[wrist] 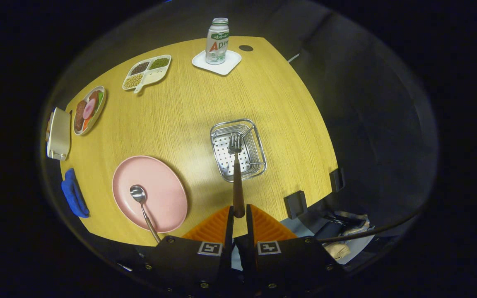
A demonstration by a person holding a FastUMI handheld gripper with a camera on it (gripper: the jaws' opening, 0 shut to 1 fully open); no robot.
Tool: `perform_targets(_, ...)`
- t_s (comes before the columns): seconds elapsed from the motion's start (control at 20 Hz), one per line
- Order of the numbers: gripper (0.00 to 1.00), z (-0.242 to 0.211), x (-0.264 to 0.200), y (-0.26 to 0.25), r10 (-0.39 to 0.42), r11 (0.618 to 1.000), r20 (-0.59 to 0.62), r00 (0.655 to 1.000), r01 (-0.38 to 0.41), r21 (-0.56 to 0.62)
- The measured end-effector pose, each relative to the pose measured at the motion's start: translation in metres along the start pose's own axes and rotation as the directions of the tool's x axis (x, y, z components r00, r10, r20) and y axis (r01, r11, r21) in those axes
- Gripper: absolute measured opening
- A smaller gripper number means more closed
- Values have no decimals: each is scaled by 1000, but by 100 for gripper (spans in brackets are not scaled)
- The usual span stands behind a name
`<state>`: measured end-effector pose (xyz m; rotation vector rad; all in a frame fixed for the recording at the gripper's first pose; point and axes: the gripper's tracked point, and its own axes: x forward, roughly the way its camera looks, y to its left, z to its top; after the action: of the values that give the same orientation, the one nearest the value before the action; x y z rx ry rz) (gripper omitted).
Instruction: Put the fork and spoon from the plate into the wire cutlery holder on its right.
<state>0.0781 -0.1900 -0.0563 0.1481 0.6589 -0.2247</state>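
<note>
Overhead, claw (238,215) clamps wood-handled fork (236,165) — wire holder (238,150) beneath.

The camera rides on the gripper (238,212), high up, looking down along its fingers at the wooden table (189,111).

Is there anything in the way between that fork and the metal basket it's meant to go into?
Nothing visible. The gripper is shut on the fork, whose tines hang over the open wire cutlery holder. The spoon waits on the pink plate.
</note>
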Motion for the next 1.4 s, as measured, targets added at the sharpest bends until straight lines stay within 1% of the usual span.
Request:
perform_targets(0.3,16,-3,-29,14,-25,1000,66,997,25,-6)
perform_targets(0.55,16,-14,-41,59,13,998,104,994,-7,-62)
perform_targets(0.7,16,-35,-37,94,37,991,91,995,-25,-130)
perform_targets(0.95,16,-82,-18,154,94,969,36,995,-83,-231)
perform_targets(1.15,16,-109,-1,179,106,953,1,994,-102,-286)
perform_targets(1.3,16,-124,13,188,112,950,-14,994,-111,-291)
perform_targets(1.35,22,-129,19,191,115,951,-21,993,-117,-288)
perform_targets(1.4,21,-132,25,190,112,951,-21,993,-113,-287)
